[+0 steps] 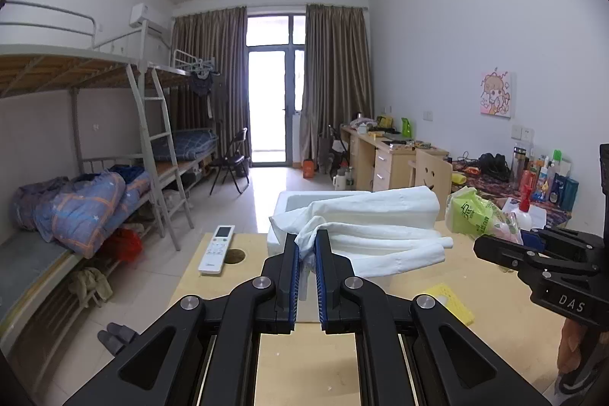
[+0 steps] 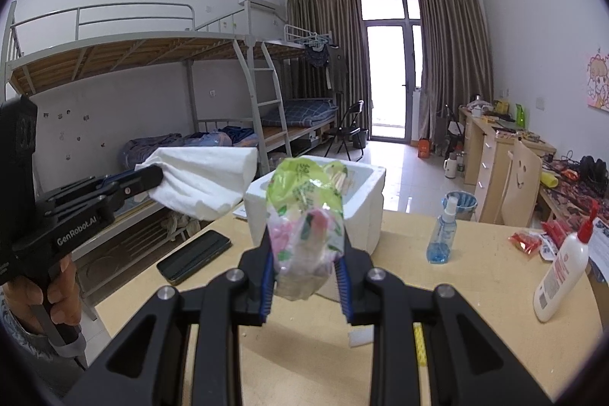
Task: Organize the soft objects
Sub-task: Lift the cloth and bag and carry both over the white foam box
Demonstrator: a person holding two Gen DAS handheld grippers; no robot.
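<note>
My left gripper [image 1: 306, 246] is shut on a white cloth [image 1: 377, 215] and holds it up over the near edge of the white foam box [image 1: 283, 206]. The cloth [image 2: 205, 179] also shows in the right wrist view, left of the box [image 2: 369, 212]. My right gripper [image 2: 304, 253] is shut on a green and pink plastic packet [image 2: 304, 208] and holds it above the table in front of the box. The packet [image 1: 475, 215] and the right gripper [image 1: 506, 246] show at the right of the left wrist view.
On the wooden table [image 2: 456, 292] lie a white remote [image 1: 217, 248], a black phone [image 2: 194, 255], a blue spray bottle [image 2: 443, 231], a white lotion bottle [image 2: 563, 265], red snack packets [image 2: 527, 240] and a yellow pad [image 1: 453, 303]. Bunk beds [image 2: 133, 82] stand left.
</note>
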